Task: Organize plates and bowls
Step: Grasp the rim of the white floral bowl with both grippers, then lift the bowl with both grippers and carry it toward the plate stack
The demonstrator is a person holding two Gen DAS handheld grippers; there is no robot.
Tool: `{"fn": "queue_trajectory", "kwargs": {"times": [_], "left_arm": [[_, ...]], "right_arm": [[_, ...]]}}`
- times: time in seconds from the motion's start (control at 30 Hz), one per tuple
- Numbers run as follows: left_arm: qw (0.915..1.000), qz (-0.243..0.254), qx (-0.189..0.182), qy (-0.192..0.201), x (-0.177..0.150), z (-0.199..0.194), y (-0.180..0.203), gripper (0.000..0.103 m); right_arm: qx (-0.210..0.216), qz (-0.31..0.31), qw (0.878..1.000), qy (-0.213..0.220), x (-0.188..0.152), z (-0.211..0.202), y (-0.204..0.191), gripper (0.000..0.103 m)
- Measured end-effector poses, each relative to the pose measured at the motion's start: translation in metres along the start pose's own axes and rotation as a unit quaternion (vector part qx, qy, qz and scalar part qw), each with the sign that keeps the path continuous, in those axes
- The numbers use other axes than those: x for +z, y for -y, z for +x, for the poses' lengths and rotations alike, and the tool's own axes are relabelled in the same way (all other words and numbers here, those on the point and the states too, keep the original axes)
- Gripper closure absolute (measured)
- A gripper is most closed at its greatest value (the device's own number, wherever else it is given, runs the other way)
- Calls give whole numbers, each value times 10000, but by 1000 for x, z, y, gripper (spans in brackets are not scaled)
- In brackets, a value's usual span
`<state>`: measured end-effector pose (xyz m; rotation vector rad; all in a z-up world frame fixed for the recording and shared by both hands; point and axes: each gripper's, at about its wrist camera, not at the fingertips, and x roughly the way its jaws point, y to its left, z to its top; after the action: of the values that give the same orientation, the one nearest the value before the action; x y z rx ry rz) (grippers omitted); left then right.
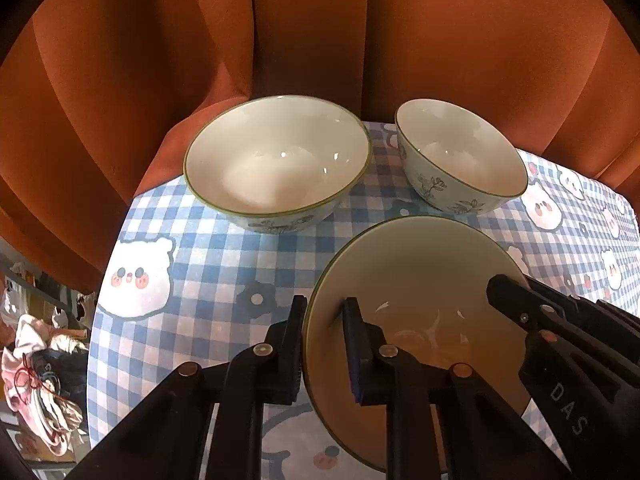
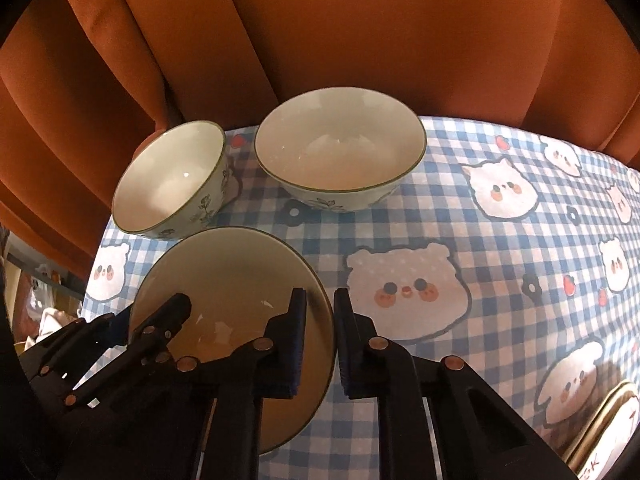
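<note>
Ceramic plate [image 1: 420,276] rim between both tools' pads

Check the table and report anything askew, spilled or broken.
Nothing spilled or broken. The two bowls, the wide one and the small one, sit upright and empty on the checked tablecloth. Only the plate stands out: left gripper and right gripper clamp opposite rim edges.

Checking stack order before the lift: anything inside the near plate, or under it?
Nothing loose shows inside the plate; only one finger each of the left gripper and right gripper reaches over its rim. Beneath its edges the checked tablecloth shows; the spot directly underneath is covered.
</note>
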<state>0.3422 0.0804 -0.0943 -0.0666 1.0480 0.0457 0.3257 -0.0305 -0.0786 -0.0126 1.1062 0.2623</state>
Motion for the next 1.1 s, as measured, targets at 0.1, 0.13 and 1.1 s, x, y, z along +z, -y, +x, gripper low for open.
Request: {"fn": "queue_trajectory", "kwargs": {"times": [0.1,0.13,1.1], "left_arm": [[10000,4,-5,-10,0,1,0,87],[10000,15,-12,-16,0,0,1,87],[9976,574,-321,-205,-82,-56,44,87]], "right_arm": [[-23,-86,10000,-3,1,0,-1,87],[-27,-92,10000,-11,1,0,-1,87],[-330,643,9973,-114,-85,-74,37,87]]}}
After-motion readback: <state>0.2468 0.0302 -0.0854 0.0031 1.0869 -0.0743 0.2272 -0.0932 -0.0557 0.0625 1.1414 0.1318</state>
